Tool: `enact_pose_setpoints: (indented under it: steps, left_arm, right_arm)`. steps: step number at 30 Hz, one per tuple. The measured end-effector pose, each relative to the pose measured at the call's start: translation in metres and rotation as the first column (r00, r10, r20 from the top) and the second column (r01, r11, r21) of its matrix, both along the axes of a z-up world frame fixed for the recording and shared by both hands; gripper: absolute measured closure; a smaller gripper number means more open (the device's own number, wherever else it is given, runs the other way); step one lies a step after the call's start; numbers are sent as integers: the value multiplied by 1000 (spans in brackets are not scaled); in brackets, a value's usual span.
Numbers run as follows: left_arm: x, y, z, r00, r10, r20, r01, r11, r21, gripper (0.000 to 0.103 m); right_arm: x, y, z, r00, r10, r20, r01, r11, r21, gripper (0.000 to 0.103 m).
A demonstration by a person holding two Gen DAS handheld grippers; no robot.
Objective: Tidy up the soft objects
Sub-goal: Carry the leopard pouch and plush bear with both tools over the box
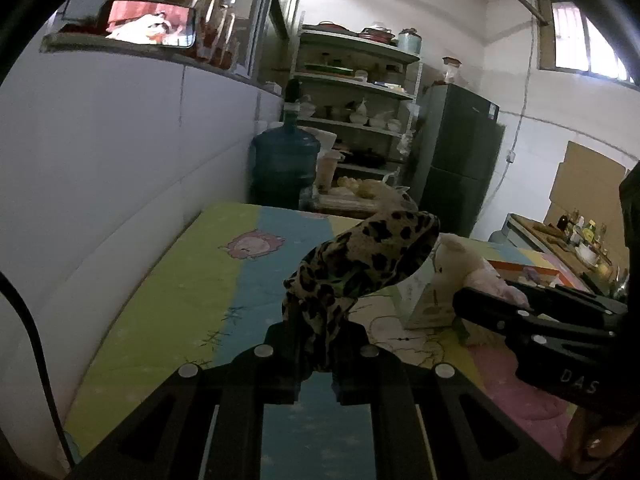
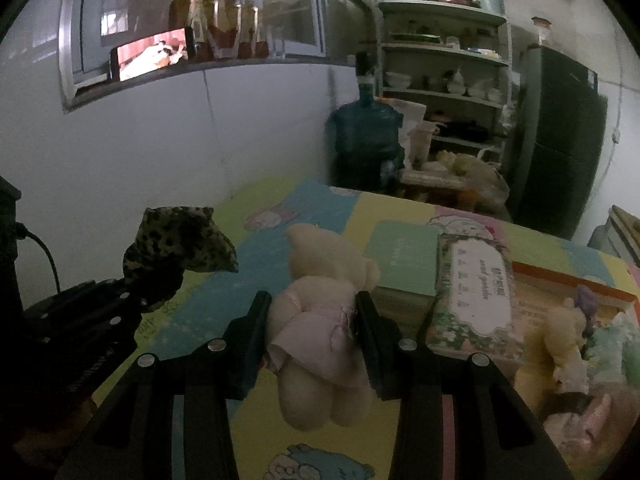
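My left gripper [image 1: 316, 344] is shut on a leopard-print cloth [image 1: 360, 264] and holds it up above the colourful mat [image 1: 168, 300]. The cloth also shows in the right wrist view [image 2: 180, 240], at the left, with the left gripper [image 2: 132, 300] below it. My right gripper [image 2: 314, 320] is shut on a cream teddy bear in a pink dress [image 2: 320, 320], lifted above the mat [image 2: 240, 420]. In the left wrist view the bear [image 1: 468, 264] and the right gripper [image 1: 472, 300] are at the right.
A box [image 2: 472, 300] and a green book [image 2: 404, 264] lie on the mat beside an orange-rimmed box [image 2: 560, 292] with several plush toys [image 2: 560, 340]. A wall [image 1: 120, 160] runs along the left. A water jug [image 1: 284, 160], shelves [image 1: 360, 92] and a fridge [image 1: 460, 152] stand behind.
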State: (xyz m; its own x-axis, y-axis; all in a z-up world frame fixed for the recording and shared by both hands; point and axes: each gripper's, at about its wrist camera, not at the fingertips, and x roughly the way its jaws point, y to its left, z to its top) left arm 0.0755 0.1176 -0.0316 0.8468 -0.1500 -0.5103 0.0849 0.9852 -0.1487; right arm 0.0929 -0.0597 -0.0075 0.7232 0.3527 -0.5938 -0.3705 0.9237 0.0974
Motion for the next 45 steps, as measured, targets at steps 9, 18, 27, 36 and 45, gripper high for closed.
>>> enact_pose_setpoints:
  steps: [9,18,27,36,45]
  left_arm:
    - [1,-24,8,999,-33,7,33,999,21,92]
    - [1,-54,13,997,-71,12,71,996,45,92]
    - [2,-82,20,994,-106,11,105,992,65,92]
    - [5,-106,24,990,-140,12,138,987,87,92]
    - [7,-129,25,984,-180,9,178,978,106,92]
  right_arm:
    - [-8,-26,5,1000,-24,10,23,999,33,60]
    - [-14,-54,8,998,-57,17,56,996,63,60]
    - [-20,-80,11,996,-90,24,87,992,88,59]
    - [-26,-107,11,992,-124,28,120,986,115,59]
    - [-31,-134,10,986,-163,24,158,977,143,59]
